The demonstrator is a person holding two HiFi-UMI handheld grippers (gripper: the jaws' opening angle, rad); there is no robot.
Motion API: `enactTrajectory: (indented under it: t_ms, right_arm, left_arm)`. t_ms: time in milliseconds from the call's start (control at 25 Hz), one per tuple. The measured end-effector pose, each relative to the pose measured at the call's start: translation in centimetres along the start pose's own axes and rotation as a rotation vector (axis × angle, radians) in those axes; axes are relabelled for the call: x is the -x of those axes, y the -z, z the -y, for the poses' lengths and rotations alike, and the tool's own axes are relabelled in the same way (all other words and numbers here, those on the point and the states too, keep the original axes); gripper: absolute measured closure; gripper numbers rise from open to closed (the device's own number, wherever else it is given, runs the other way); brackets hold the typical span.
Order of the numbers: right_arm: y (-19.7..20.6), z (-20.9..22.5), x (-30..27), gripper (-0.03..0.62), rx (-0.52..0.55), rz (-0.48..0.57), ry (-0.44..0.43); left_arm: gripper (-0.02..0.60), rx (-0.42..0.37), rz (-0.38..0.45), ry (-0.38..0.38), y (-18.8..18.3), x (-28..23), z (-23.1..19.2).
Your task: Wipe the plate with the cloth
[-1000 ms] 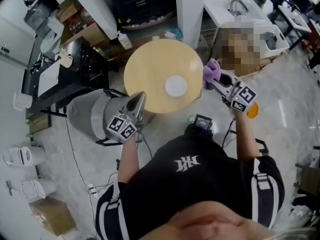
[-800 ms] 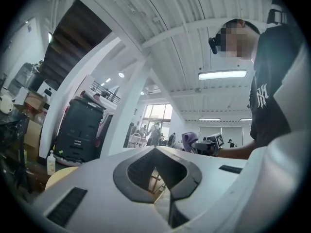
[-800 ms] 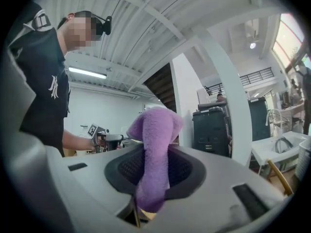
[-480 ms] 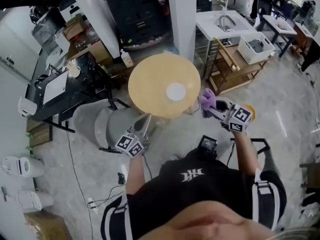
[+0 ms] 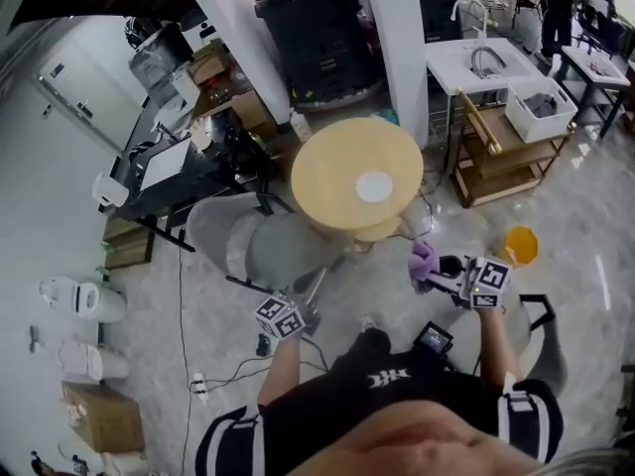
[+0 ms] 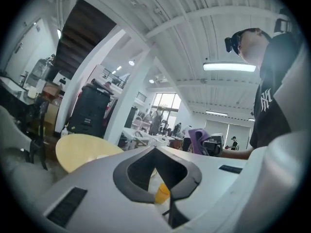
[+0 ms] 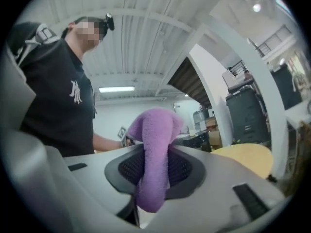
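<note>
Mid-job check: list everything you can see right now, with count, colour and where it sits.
plate: 1, white, on the table
table: 1, pale yellow, round, ahead of the person
cloth: 1, purple, clamped in the right tool
chair: 1, grey, left of the table
orange object: 1, on the floor right of the table
sink: 1, white, far right
basket: 1, white, beside the sink
left tool: 1, grey, shut, empty
right tool: 1, grey, shut on the cloth

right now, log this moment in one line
left claw shut, empty | right claw shut on cloth | plate on table, apart from both
</note>
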State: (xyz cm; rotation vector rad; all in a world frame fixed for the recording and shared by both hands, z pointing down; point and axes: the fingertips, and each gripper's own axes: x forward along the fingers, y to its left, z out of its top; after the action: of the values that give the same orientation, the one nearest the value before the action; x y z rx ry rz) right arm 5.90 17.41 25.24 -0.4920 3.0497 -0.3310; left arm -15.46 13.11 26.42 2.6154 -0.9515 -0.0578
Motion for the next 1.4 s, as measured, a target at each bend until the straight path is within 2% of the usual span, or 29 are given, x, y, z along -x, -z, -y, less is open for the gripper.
enactTrajectory:
  t_ms: [80,160,280,400,520,680,800,960,1120,1240,1400]
  right_arm:
    - [0.7,-2.3,1.3,0.498,-0.097,0.115,-0.055]
    - [1.3,-4.0,1.8,0.498,-0.128,0.128,-0.078]
    - [0.4,-5.2,1.4,0.497,-0.073,0.063,-0.079]
    - [-2.8,-6.3,1.1,0.497,-0.021,0.079,-0.063]
    - [-5.4,-7.5,0.6,0.503,0.03,0.134,-0.013]
    - [-4.3,-10.2,-2.7,0.505,0.038,0.146,0.073]
    - [-3.4,-11.4,-5.9,0.505,0.048,0.116,0.107]
    - [-4.1,-13.5,-8.3,0.505,0.077,0.124,0.148]
    - [-3.0,-15.4,-7.5,0.505,0.033,0.095,0.171]
    - [-1.7,-15.5,-6.5,0.505,0.044,0.056,0.203]
    - [-3.0,-15.3,-6.5,0.505,0.045,0.062,0.253]
  left_arm:
    - [0.568,0.005,-0.04,-0.003,1.5,1.0,2.1]
    - [0.568,-0.008,-0.063,0.007,2.0,1.9,4.0]
    - [0.568,-0.026,-0.054,0.014,0.9,3.0,5.1]
    - [0.568,-0.05,-0.008,0.059,-0.8,3.6,6.1]
    - [0.568,-0.099,0.011,0.14,-2.4,3.6,7.2]
    - [0.568,-0.131,0.005,0.212,-2.7,6.8,7.5]
    - [0.568,-0.142,0.001,0.225,-2.2,10.2,6.8]
    - [0.568,-0.112,0.004,0.233,-1.2,14.0,5.9]
    - [0.568,-0.062,-0.002,0.234,0.1,14.9,6.3]
    - [0.568,-0.062,0.004,0.247,0.7,15.0,6.2]
    - [0.568,-0.061,0.025,0.256,-0.8,15.5,5.2]
